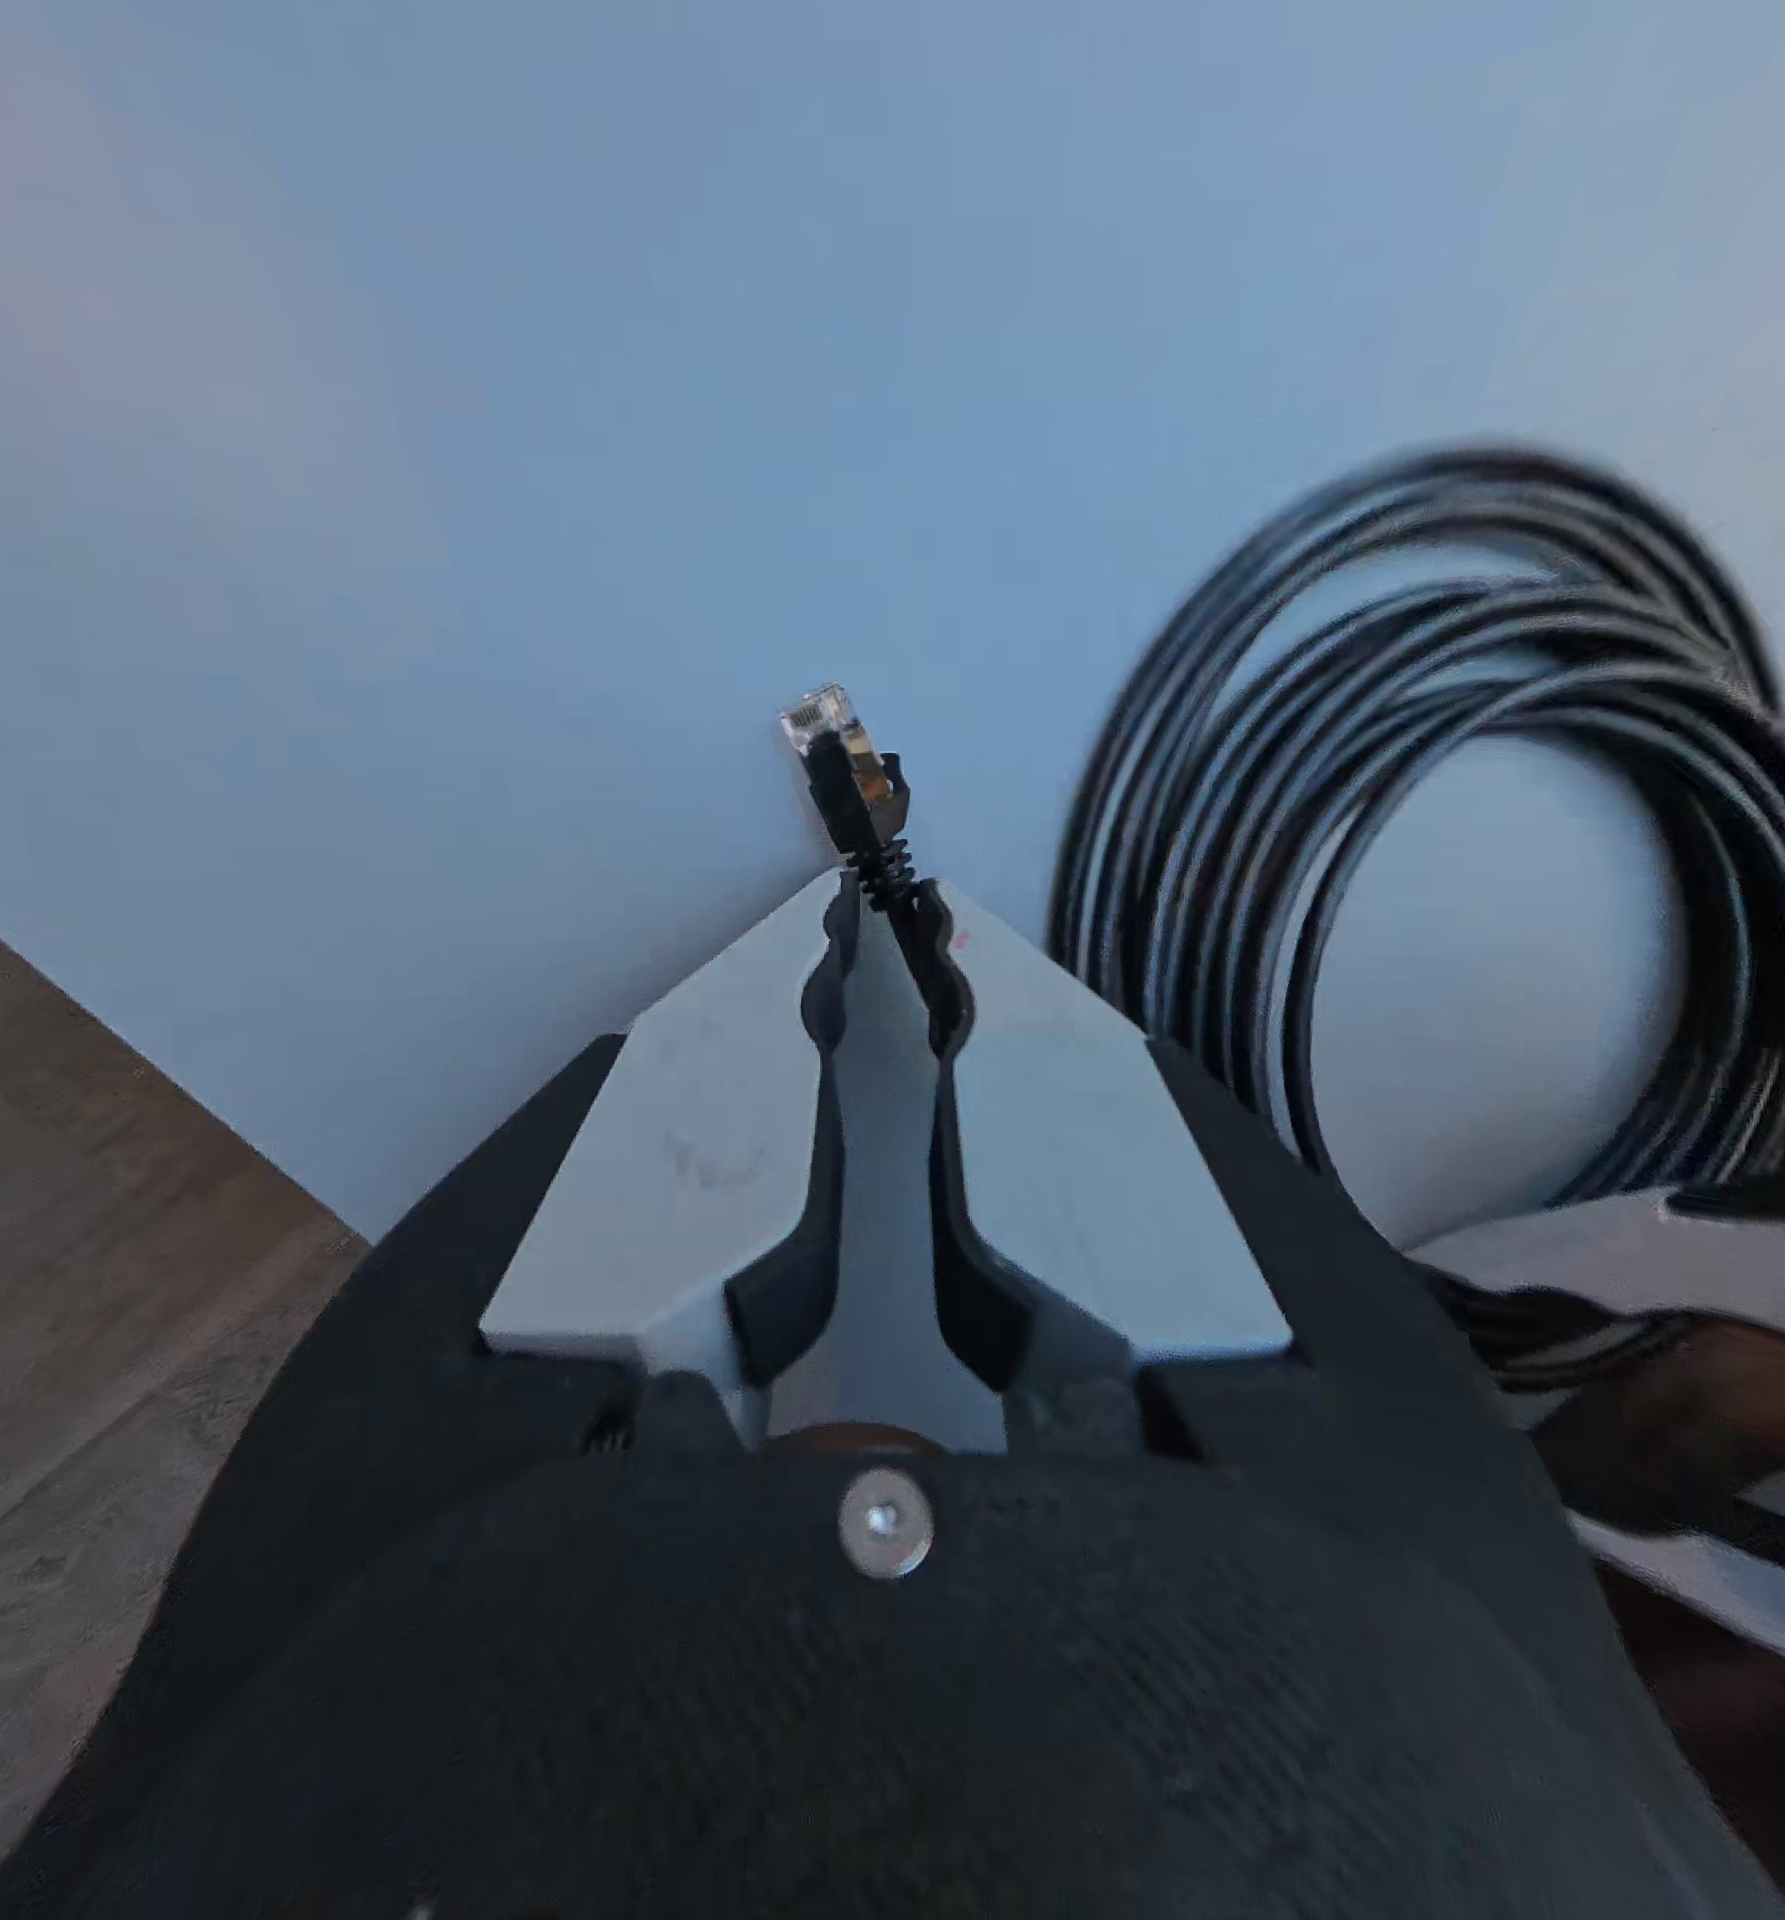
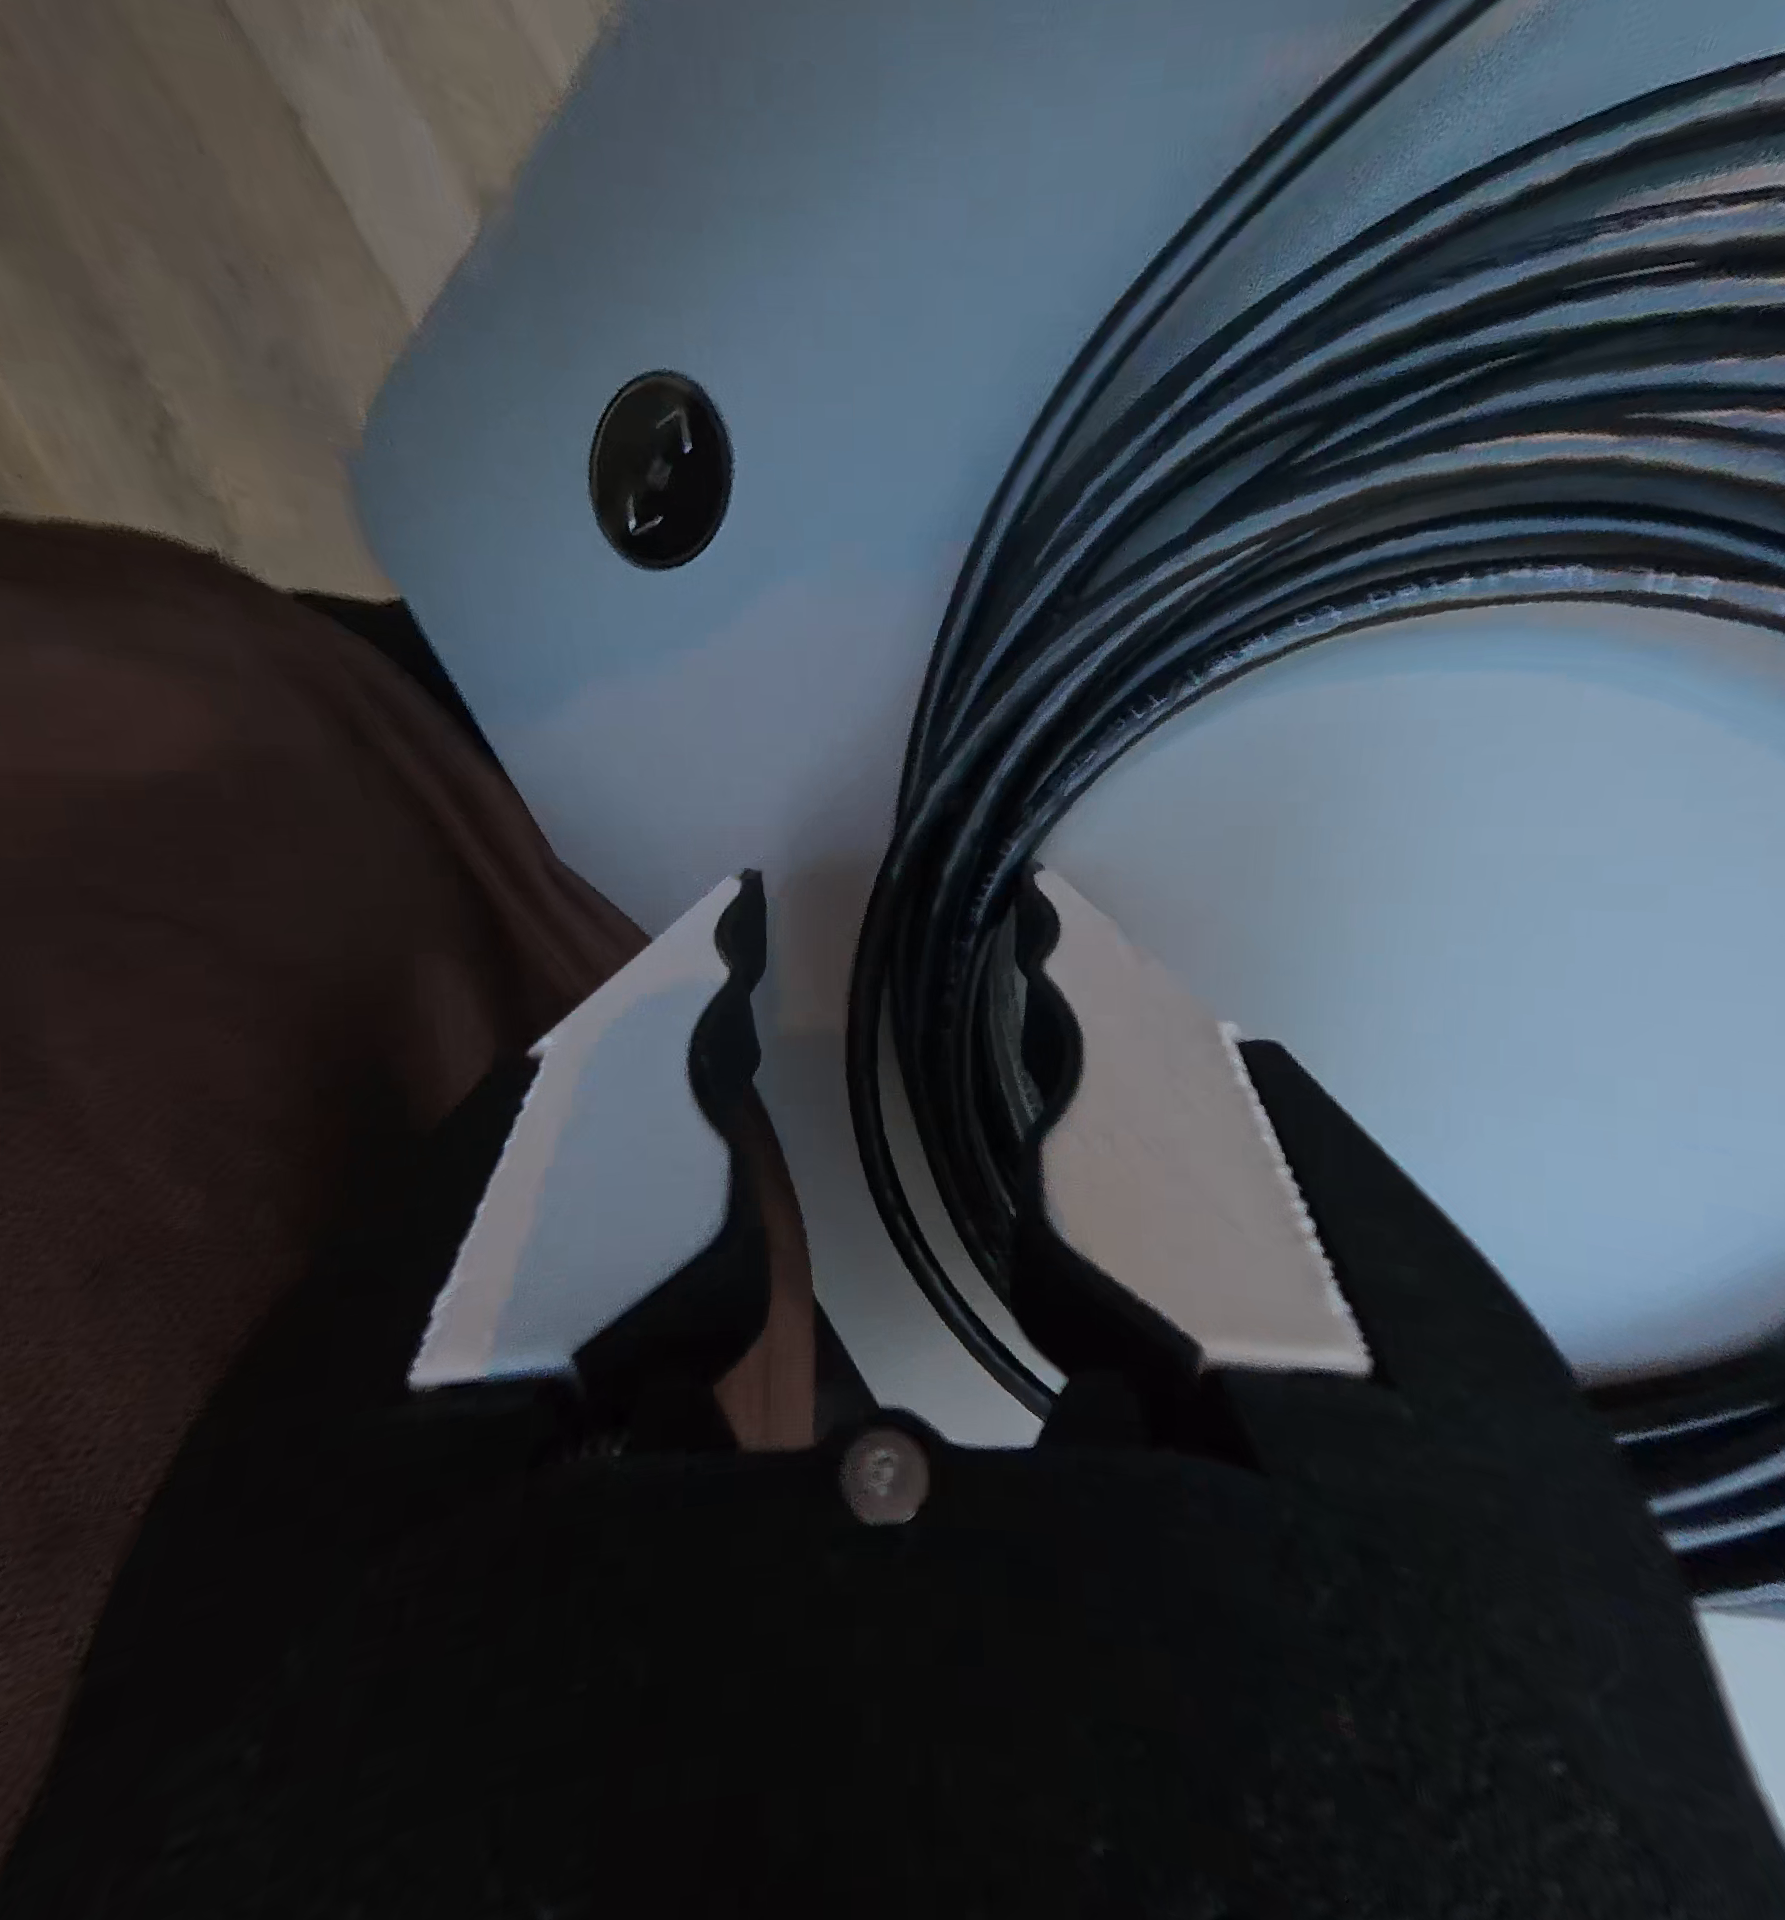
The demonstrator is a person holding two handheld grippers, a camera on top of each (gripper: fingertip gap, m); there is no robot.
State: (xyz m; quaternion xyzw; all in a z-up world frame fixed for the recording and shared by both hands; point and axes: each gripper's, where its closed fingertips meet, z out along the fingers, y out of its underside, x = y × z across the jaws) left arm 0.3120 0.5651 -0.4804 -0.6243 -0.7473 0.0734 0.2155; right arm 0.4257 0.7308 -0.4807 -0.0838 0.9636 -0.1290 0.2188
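Two grippers, one black network cable between them. Clear plug with black strain-relief boot poking up just past the tips of the left gripper, jaws clenched on the cable right behind the boot. Main coil lying in loose loops on the pale blue tabletop, just to the right of that gripper. Right gripper set around one side of the same coil, several strands passing between the fingers and crowding the right-hand finger, jaws parted and clamping nothing yet. Black round disc set in the table near its rounded corner, apart from the cable. Wood-look floor beyond the table edge; brown fabric off to the left in the right wrist view. Likely trouble from here: a thin grip behind the boot slipping under any pull, strands spilling out of the parted right jaws, loops sliding over each other and tangling, plug latch snagging a loop
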